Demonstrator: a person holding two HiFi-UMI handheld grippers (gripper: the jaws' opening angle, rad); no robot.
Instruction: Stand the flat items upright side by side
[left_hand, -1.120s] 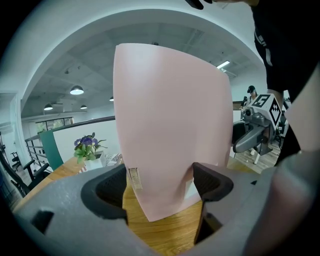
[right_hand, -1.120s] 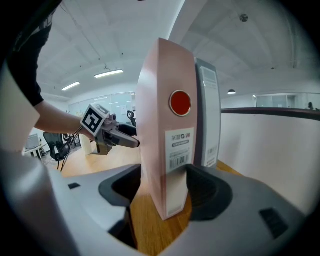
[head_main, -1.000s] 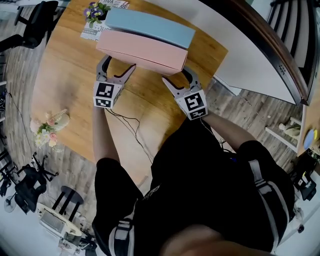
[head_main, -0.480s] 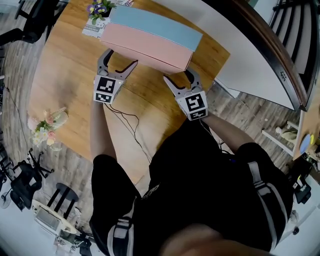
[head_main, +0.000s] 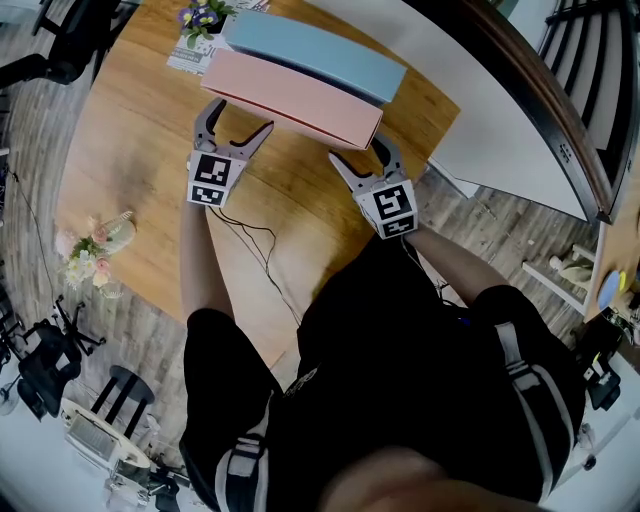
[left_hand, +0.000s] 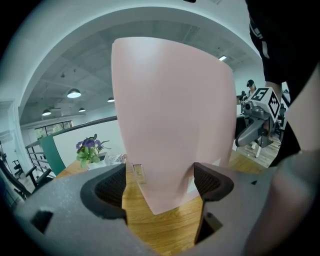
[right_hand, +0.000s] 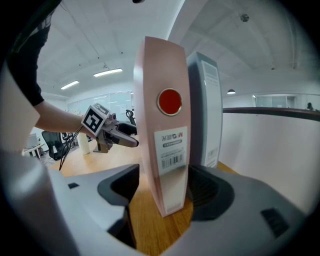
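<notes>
A long pink box (head_main: 295, 95) stands on its long edge on the wooden table (head_main: 130, 150), close against a blue-grey box (head_main: 315, 55) behind it. My left gripper (head_main: 238, 118) is open around the pink box's left end. In the left gripper view a lower corner of the pink box (left_hand: 170, 120) lies between the pads, with wood showing beside the left pad. My right gripper (head_main: 357, 150) straddles the right end. Its jaws have just been opening. The labelled end of the pink box (right_hand: 165, 125) stands between them, and the blue-grey box (right_hand: 205, 100) is just beyond.
A pot of purple flowers (head_main: 200, 18) sits on a printed sheet (head_main: 185, 60) at the table's far left. A vase of pink flowers (head_main: 95, 255) stands near the left edge. A thin cable (head_main: 255, 240) trails across the near tabletop. A white partition (head_main: 480, 110) borders the right side.
The pink box has tipped further upright toward the blue-grey box, so less of its broad face shows. Both grippers stay at its two ends.
</notes>
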